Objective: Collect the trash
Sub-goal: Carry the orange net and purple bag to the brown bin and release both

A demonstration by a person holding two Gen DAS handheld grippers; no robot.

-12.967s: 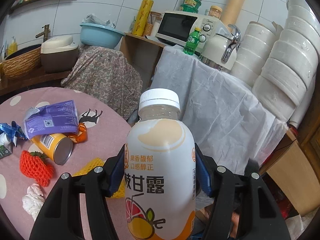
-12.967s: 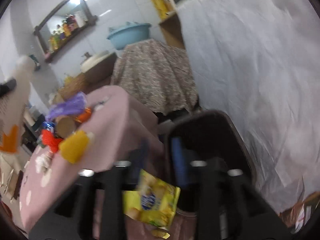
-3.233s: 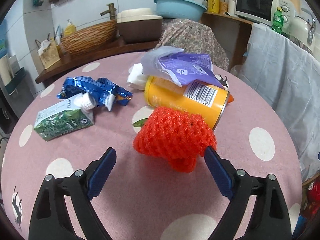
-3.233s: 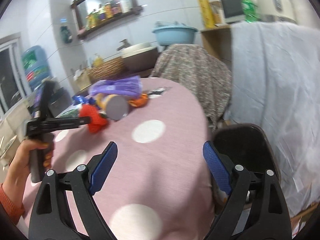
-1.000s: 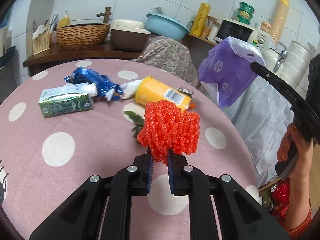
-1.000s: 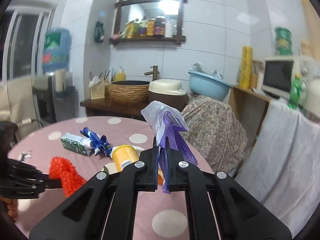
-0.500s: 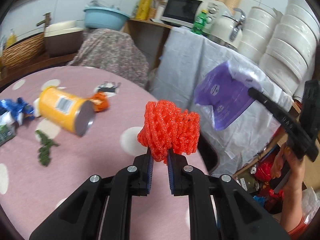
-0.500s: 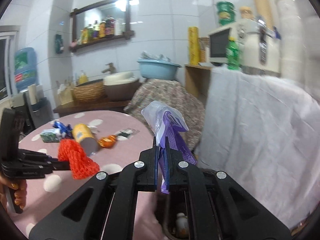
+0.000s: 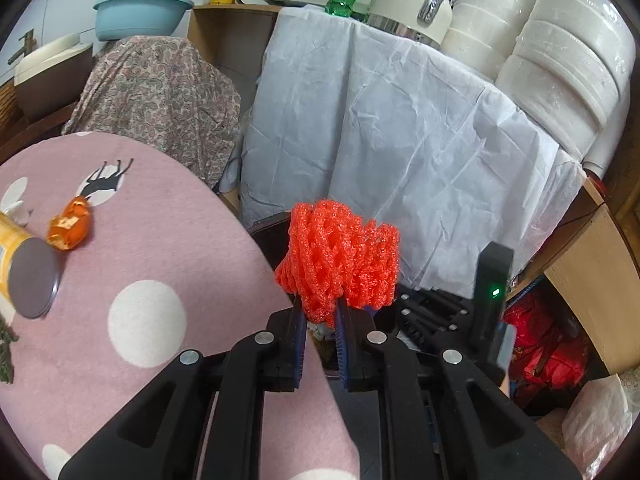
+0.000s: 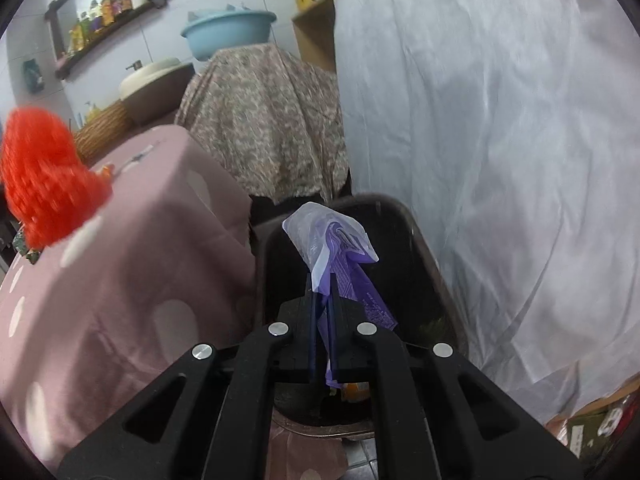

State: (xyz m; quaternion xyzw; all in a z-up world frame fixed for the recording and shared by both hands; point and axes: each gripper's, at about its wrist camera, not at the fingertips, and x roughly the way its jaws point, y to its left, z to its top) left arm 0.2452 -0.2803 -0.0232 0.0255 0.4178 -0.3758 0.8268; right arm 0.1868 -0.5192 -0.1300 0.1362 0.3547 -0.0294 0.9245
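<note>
My left gripper (image 9: 321,320) is shut on a red foam fruit net (image 9: 340,260) and holds it past the table's right edge, above the dark trash bin (image 9: 268,232). My right gripper (image 10: 323,300) is shut on a purple plastic wrapper (image 10: 336,248) and holds it right over the open black trash bin (image 10: 416,240). The red net also shows in the right wrist view (image 10: 44,176), at the left over the table. The right gripper's black body (image 9: 492,292) shows low right in the left wrist view.
The pink dotted table (image 9: 152,240) still carries an orange wrapper (image 9: 70,222) and a yellow can (image 9: 24,276). A white cloth-draped counter (image 9: 400,136) stands behind the bin. A floral-covered stool (image 10: 260,120) stands beyond. Red bags (image 9: 548,344) lie on the floor.
Both grippers have swung right and down from the table toward the bin. The purple wrapper now hangs over the bin's opening, and the red net has passed the table's edge.
</note>
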